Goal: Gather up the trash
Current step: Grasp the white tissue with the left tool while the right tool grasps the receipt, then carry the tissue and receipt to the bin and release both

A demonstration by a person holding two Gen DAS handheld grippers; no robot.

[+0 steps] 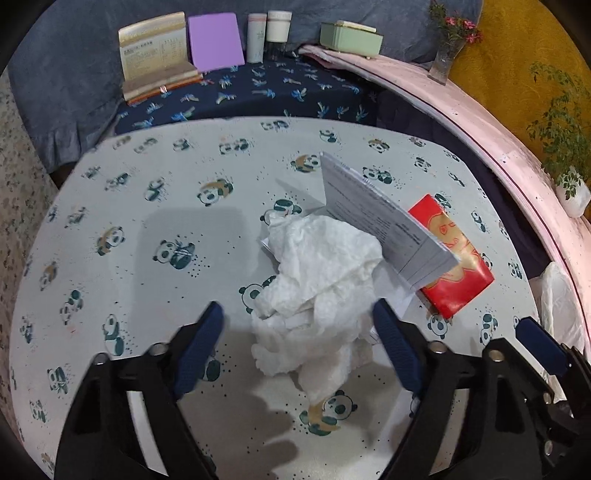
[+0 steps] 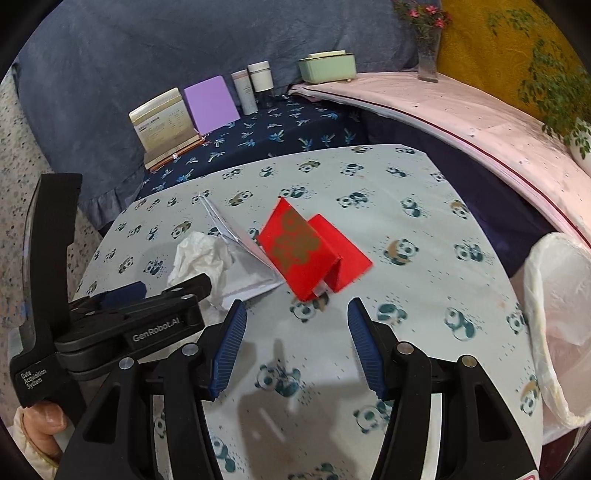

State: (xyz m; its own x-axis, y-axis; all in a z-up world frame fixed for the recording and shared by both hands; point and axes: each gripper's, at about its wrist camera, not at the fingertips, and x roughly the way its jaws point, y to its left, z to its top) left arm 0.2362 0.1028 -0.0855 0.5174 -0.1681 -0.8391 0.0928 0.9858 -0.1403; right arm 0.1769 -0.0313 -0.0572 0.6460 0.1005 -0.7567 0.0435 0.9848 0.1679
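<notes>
White crumpled tissue (image 1: 317,280) between unclenched left hand-held gripper (image 1: 301,343) pads — red packet (image 2: 310,251) beyond right's.

A table under a panda-print cloth (image 1: 155,206) fills the near view. Beyond its far edge lies a lower surface in navy patterned fabric (image 1: 258,92), backed by grey-blue drapery (image 1: 66,88). On it stand a desk calendar (image 1: 153,48), a purple board (image 1: 216,40), two pale bottles (image 1: 267,35) and a mint box (image 1: 351,38). Far right runs a pink-covered ledge (image 1: 480,122) with a flower vase (image 1: 447,48) (stems upright) before a mustard wall (image 1: 517,55), and speckled floor (image 1: 14,155) to the left
</notes>
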